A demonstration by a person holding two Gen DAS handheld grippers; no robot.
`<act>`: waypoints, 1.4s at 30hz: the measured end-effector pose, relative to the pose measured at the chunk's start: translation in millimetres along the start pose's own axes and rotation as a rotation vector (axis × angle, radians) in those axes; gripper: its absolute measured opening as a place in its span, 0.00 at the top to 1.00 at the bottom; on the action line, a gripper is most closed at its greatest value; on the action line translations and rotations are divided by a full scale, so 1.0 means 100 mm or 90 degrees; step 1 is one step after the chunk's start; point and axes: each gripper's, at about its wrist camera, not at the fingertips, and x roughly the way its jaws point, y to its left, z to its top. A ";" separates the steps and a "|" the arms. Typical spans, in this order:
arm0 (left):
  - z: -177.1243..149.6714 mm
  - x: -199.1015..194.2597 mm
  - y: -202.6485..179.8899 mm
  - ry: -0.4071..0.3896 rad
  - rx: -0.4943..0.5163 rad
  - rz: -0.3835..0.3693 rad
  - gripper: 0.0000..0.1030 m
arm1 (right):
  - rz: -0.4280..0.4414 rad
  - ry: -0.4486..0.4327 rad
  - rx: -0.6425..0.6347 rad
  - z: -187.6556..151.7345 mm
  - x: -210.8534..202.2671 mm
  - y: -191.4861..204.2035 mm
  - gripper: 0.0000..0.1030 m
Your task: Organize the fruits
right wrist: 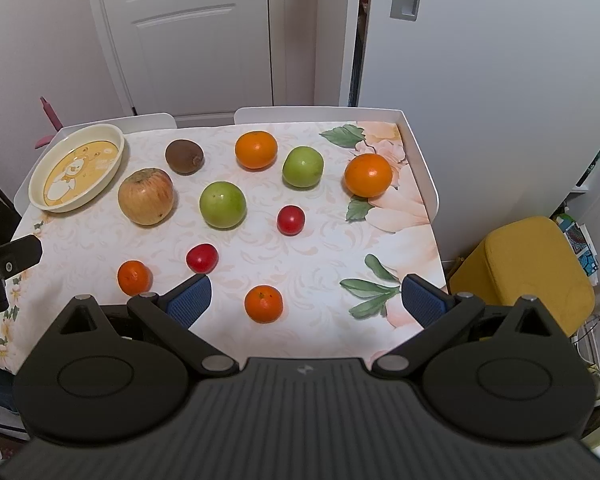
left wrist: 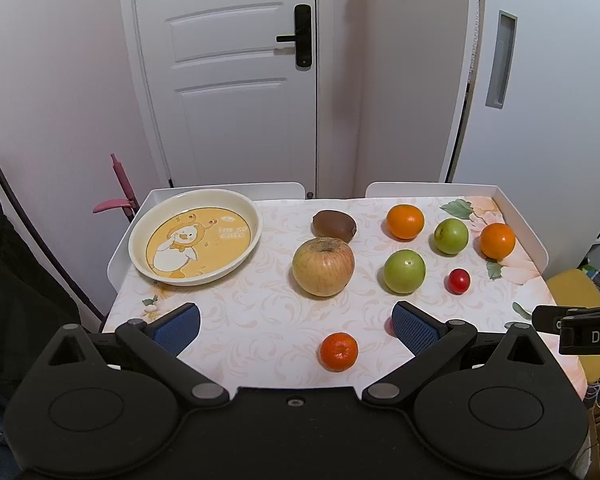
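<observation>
A cream plate with a duck picture sits empty at the table's far left. Loose on the cloth lie a large apple, a kiwi, two green apples, oranges, small mandarins and red tomatoes. My left gripper is open and empty above the near mandarin. My right gripper is open and empty around the other near mandarin.
The table has a raised white rim along the back and sides. A white door stands behind it. A yellow stool stands to the right. A pink rack stands at the far left.
</observation>
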 end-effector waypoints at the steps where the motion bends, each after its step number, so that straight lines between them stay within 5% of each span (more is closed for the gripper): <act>1: 0.00 0.00 0.00 0.002 -0.001 -0.001 0.00 | 0.000 0.000 0.000 0.00 0.00 0.00 0.00; 42: 0.04 0.02 0.02 -0.011 0.016 0.016 0.00 | 0.000 -0.002 0.001 0.05 -0.03 -0.01 0.00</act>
